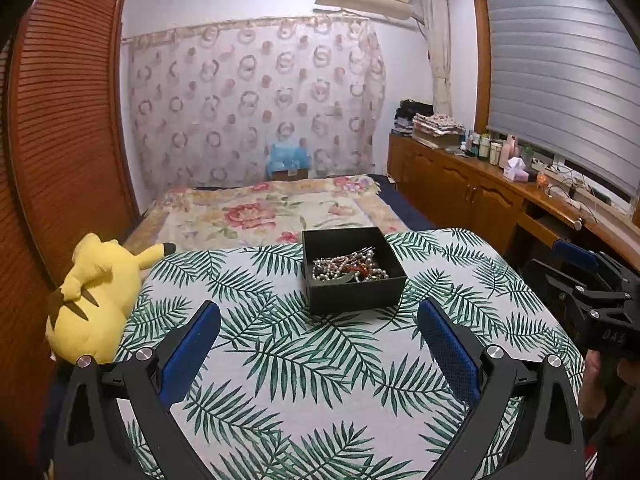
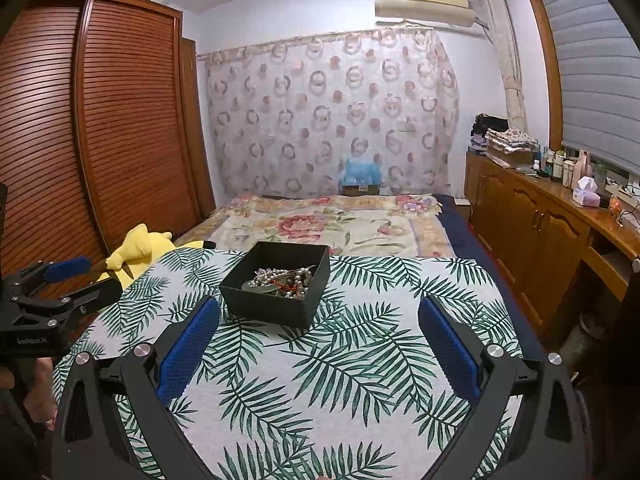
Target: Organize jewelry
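- The jewelry [image 1: 349,270] lies in one mixed heap inside the black box [image 1: 352,292]. I see pale bead strings, dark beads, a bit of red, and thin silver pins all tangled together.
- The box has no lid on it. It sits on the worktop [image 1: 280,360], on a cloth with green leaves, near the far edge and a little toward the bed [image 1: 260,212].
- No jewelry lies on the cloth outside the box, as far as I can see.
- My left tool [image 1: 319,354] hangs over the near part of the worktop, wide open, with nothing in it. The box is ahead of it, between its two blue pads.
- My right tool [image 2: 319,354] is also wide open and holds nothing. The box is ahead of it and a bit to its left.
- I cannot tell which step I am in. All the pieces in the box could mean the tidying is over, or it could be a heap waiting to be sorted out.
- If I go into that heap, I think I must be gentle. The strings look knotted, so lifting one could drag others along.
- A yellow plush toy [image 1: 96,296] lies beside the worktop on the left.
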`<state>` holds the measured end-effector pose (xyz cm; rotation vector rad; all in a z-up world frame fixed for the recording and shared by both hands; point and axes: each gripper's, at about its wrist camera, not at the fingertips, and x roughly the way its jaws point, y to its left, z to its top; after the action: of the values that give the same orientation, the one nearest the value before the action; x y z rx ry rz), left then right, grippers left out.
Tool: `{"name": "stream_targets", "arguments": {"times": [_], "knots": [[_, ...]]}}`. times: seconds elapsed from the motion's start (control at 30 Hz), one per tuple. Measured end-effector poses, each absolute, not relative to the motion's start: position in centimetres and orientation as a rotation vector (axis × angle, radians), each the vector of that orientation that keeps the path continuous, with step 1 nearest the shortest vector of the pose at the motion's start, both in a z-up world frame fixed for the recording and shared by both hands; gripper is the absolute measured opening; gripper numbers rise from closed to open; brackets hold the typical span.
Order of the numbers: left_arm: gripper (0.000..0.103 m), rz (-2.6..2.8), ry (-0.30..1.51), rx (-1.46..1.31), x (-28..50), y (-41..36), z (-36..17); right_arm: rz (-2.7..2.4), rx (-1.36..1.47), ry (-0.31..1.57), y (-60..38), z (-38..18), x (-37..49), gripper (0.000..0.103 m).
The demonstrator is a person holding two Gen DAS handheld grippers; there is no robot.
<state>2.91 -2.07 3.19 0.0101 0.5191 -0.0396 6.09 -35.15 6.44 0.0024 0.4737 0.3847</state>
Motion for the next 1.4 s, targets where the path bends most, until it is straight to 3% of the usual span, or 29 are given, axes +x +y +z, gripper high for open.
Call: {"name": "stream_targets", "arguments": {"times": [1.4], "knots": [[0.095,-0.043,0.520,0.001,2.57,-2.15,3.21,0.383,0.000,0.478,-35.10,6.38,6.04,0.100]]}}
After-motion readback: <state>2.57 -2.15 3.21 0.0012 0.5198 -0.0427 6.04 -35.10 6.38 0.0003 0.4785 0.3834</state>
